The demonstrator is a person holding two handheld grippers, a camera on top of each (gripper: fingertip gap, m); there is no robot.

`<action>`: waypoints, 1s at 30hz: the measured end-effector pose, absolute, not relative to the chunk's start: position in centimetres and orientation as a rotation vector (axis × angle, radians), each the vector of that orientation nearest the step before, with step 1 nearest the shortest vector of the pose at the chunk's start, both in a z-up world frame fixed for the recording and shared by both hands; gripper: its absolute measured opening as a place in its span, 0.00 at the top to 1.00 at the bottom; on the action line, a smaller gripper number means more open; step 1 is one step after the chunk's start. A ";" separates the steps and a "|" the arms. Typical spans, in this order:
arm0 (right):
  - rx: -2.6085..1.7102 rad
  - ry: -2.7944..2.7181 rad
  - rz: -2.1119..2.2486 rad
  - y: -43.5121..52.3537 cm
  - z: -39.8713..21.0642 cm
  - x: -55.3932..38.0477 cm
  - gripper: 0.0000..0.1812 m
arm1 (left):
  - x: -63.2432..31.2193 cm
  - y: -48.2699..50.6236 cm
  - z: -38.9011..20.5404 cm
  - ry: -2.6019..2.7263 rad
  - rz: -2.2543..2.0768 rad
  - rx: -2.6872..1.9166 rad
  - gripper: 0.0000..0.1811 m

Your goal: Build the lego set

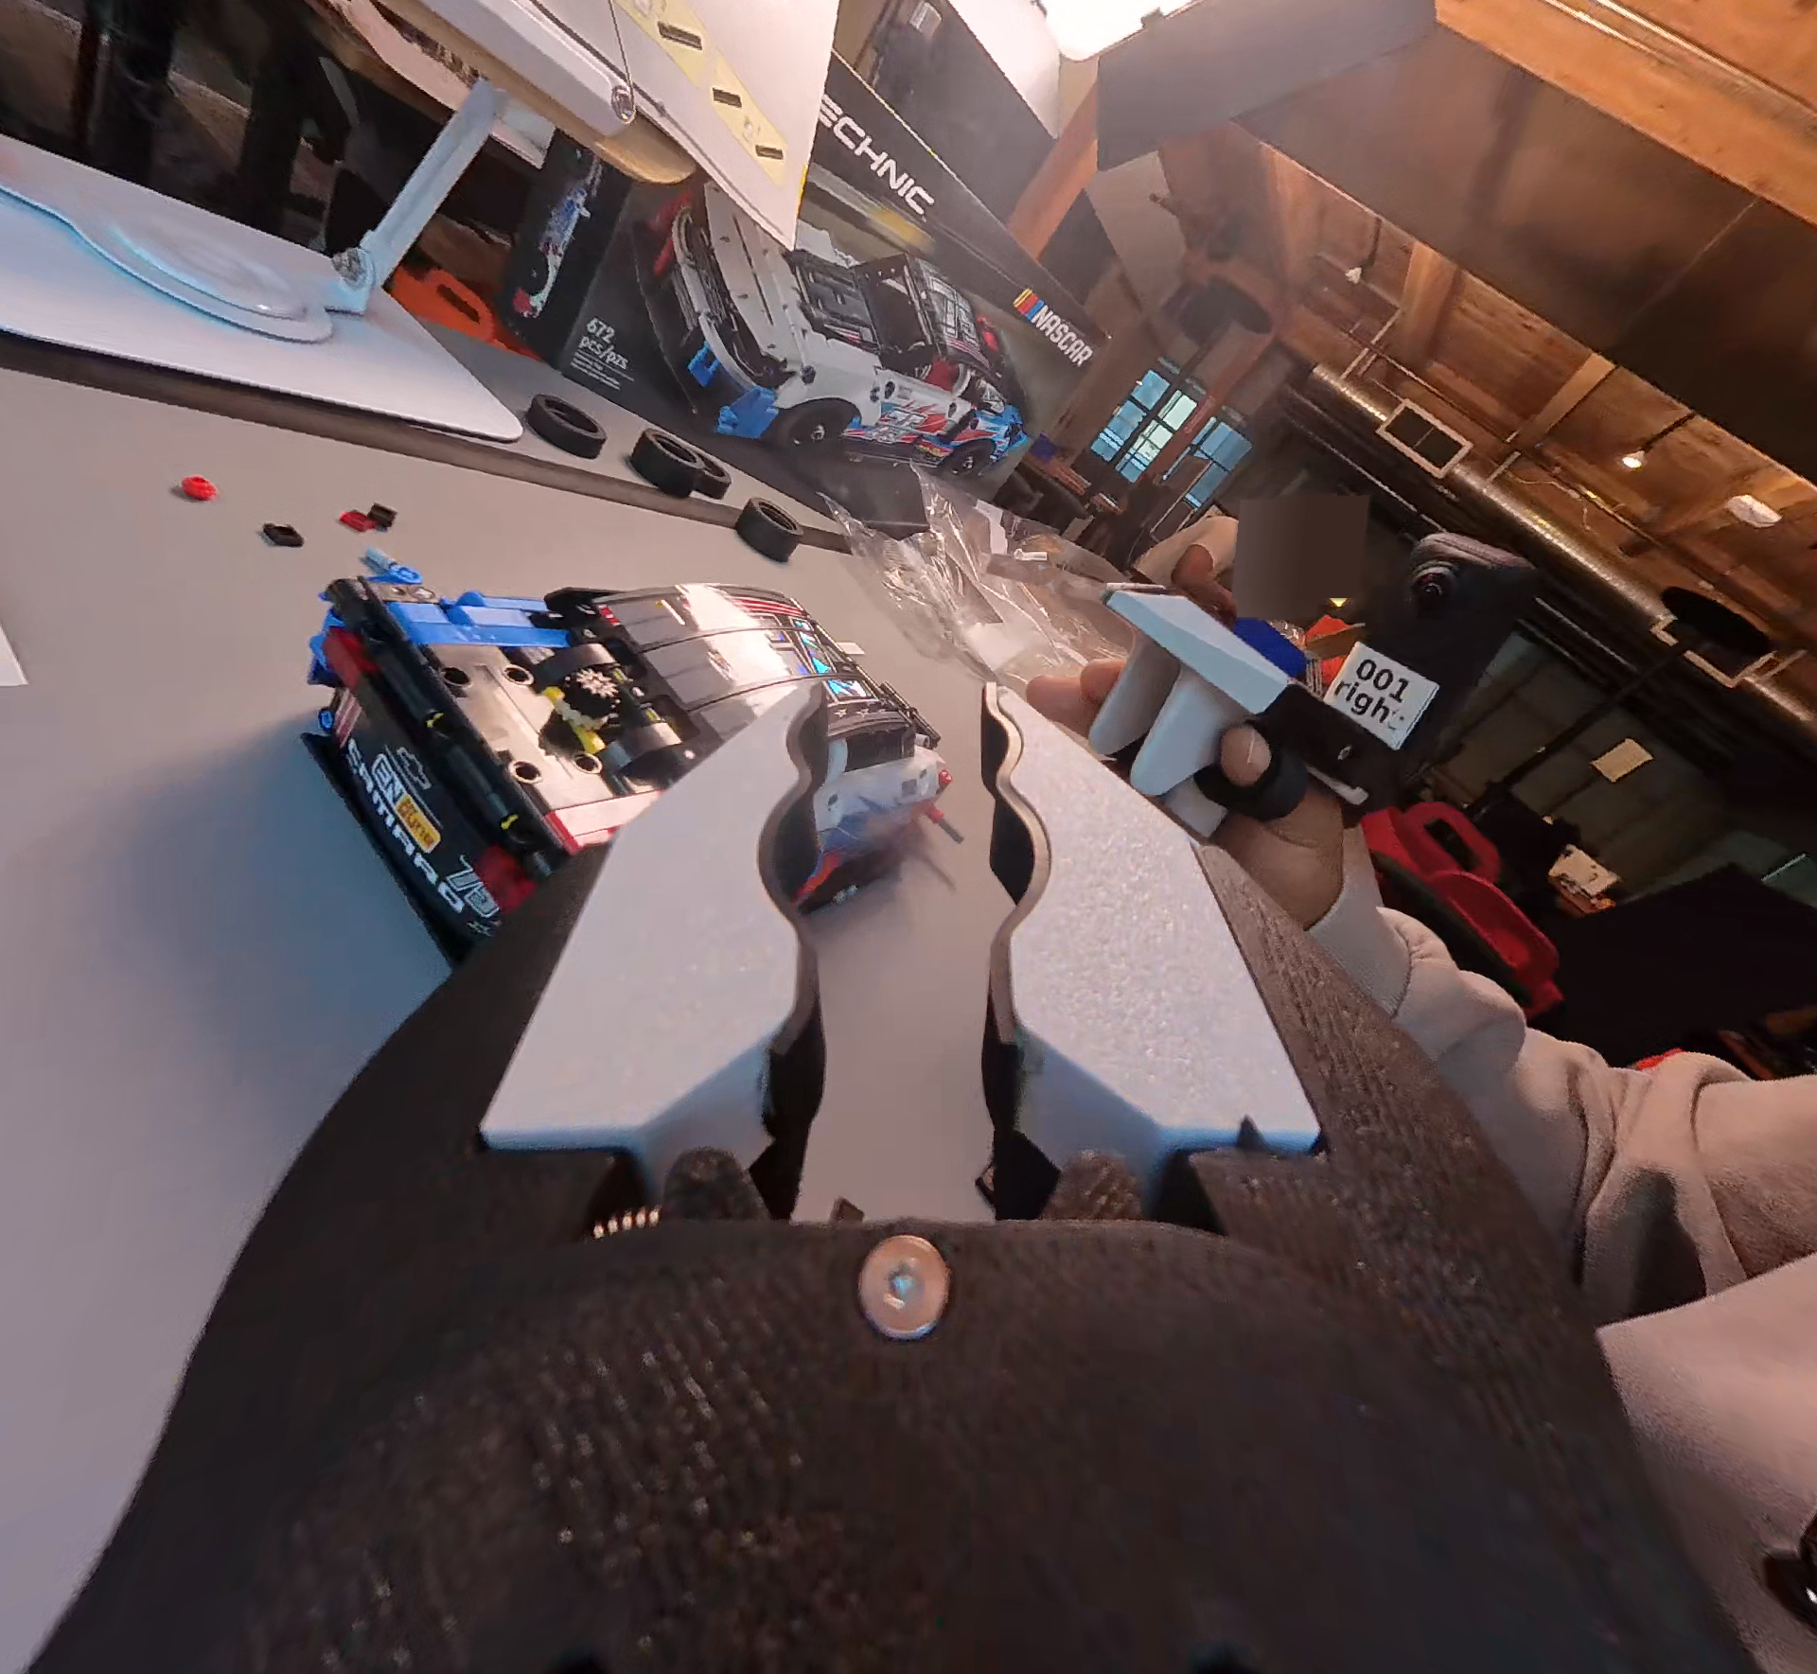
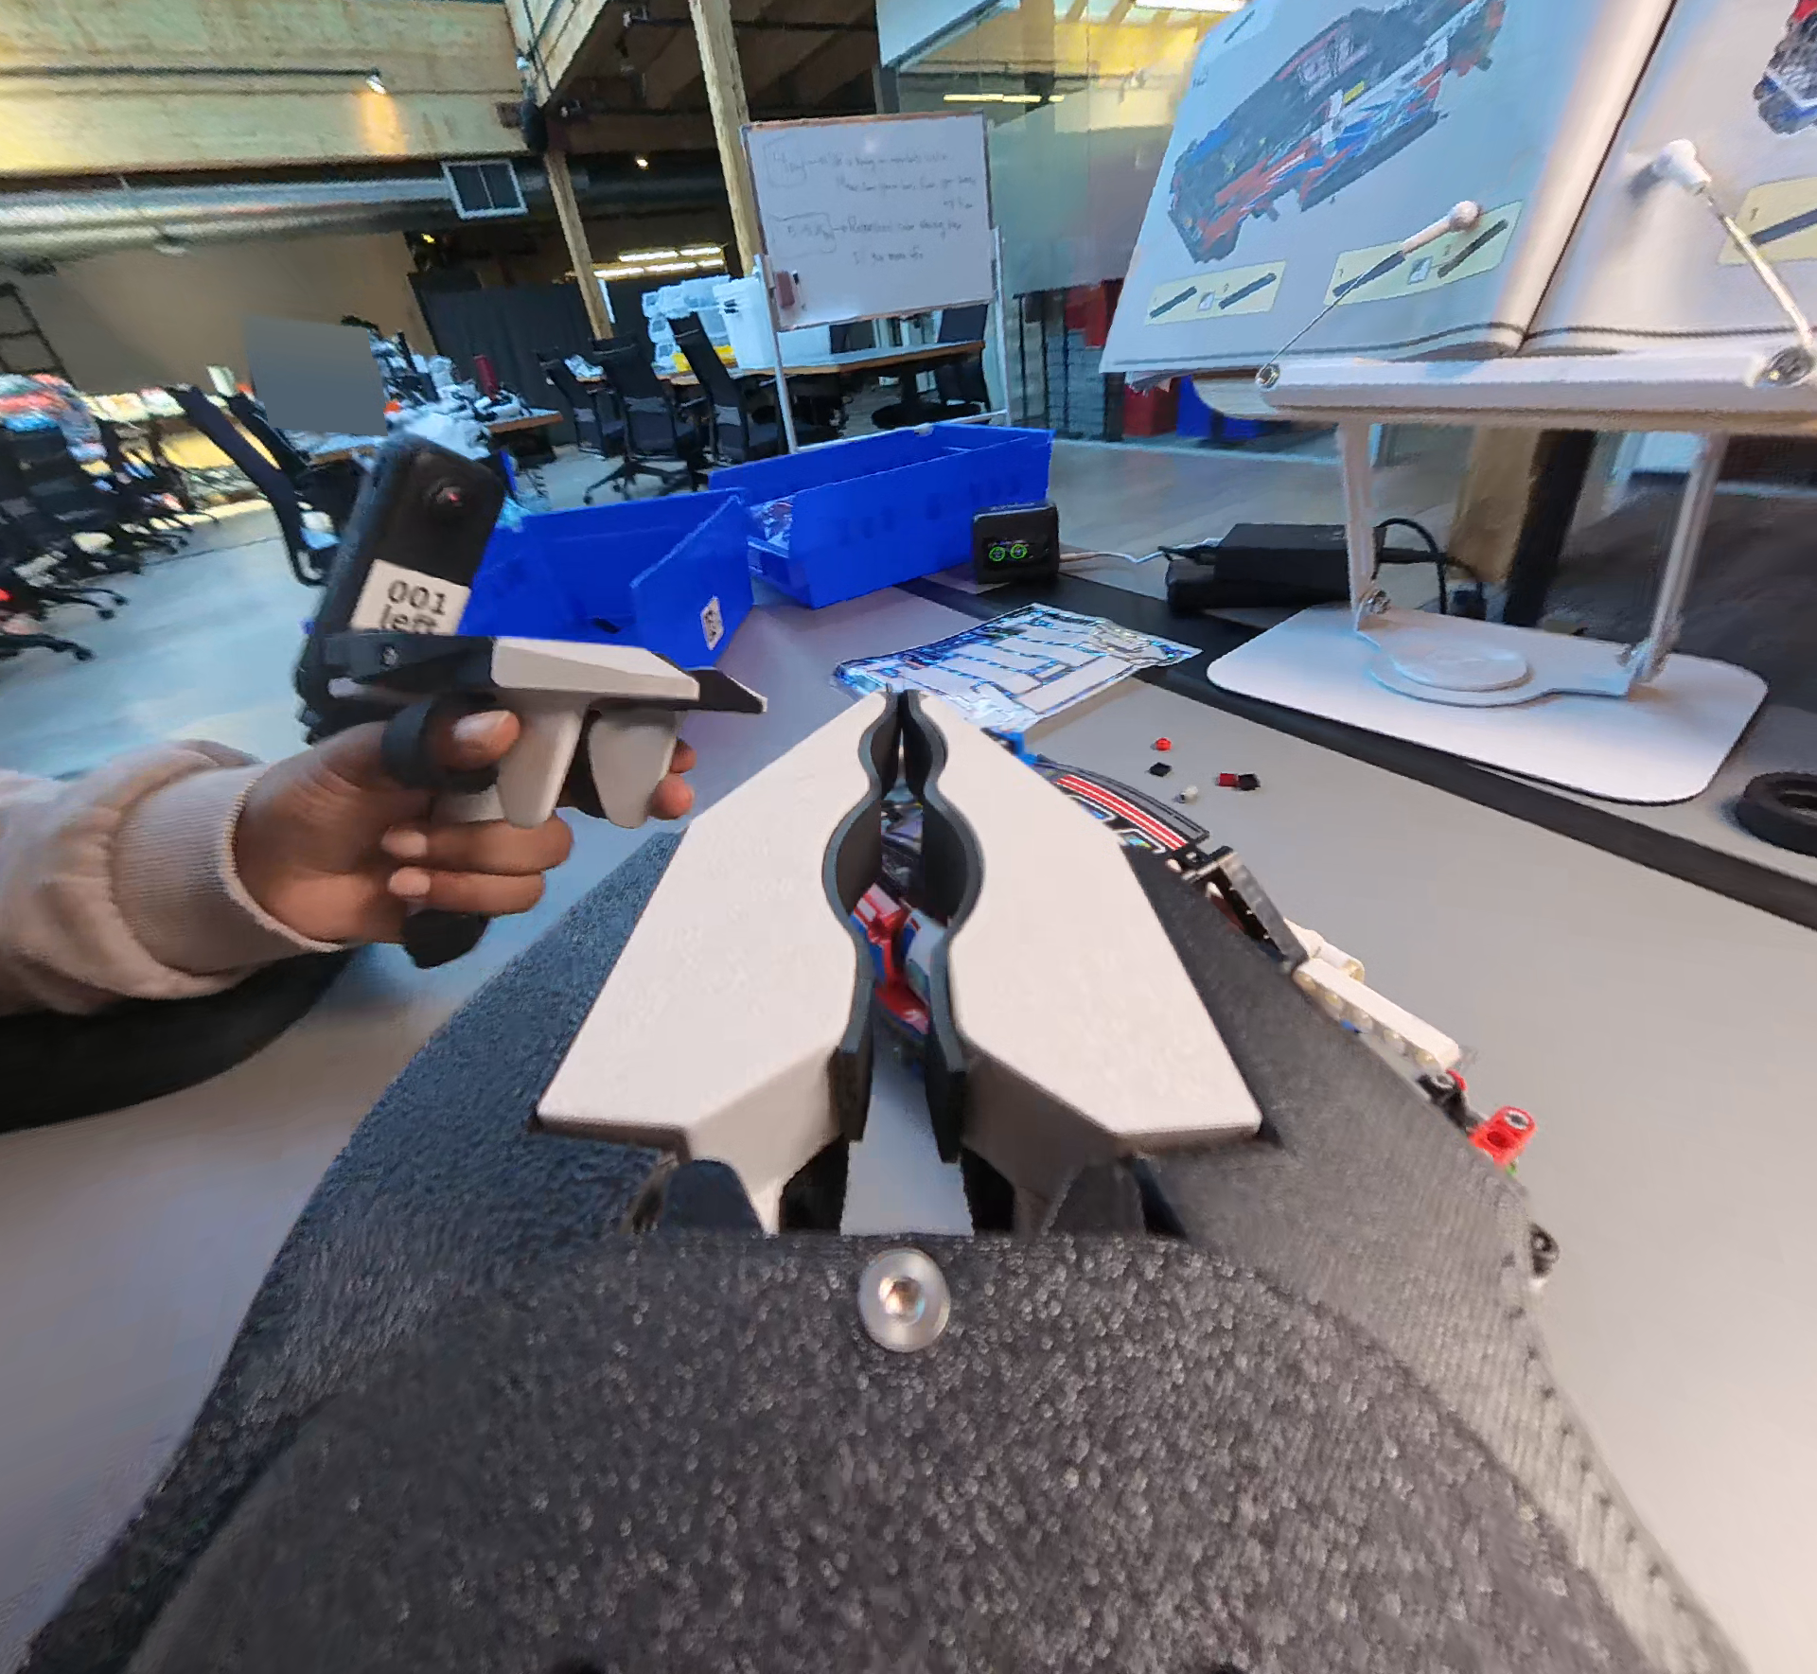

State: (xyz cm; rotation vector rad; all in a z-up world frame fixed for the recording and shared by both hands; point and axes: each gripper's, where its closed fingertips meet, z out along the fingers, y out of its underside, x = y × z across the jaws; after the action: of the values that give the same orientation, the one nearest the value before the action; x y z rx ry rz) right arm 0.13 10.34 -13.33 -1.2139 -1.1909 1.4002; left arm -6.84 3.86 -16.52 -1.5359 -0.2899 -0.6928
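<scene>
Lego car (image 1: 629, 742) lying on the grey worktop (image 1: 147, 939), frame centre-left.
Left tool (image 1: 900, 703) gapes wide, empty; right tool (image 2: 900, 705) has its tips pressed together, gripping nothing.

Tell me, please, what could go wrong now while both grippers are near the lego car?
1. The car lies on its side, with a thin pin sticking out at the end by the left gripper. A careless approach might bend it or push the car away.
2. The small loose pieces lie free on the table; a sweeping move could scatter them.
3. The right gripper is shut and its body hides most of the car, so aiming may be poor.
</scene>
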 end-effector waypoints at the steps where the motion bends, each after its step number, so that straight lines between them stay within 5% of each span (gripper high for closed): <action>1: -1.187 -1.204 1.365 10.3 -13.9 0.0 1.00 | -6.8 4.0 -16.7 -0.295 -0.700 -1.535 0.85; 30: -1.069 -1.175 0.962 10.5 -14.2 2.0 1.00 | -4.7 5.0 -14.4 -0.060 -0.269 -1.487 0.94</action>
State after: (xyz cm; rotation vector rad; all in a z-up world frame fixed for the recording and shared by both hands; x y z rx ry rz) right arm 1.98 10.48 -14.24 -1.0693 -1.1750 0.9615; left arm -4.68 4.98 -14.37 -1.4873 -0.0604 -0.2688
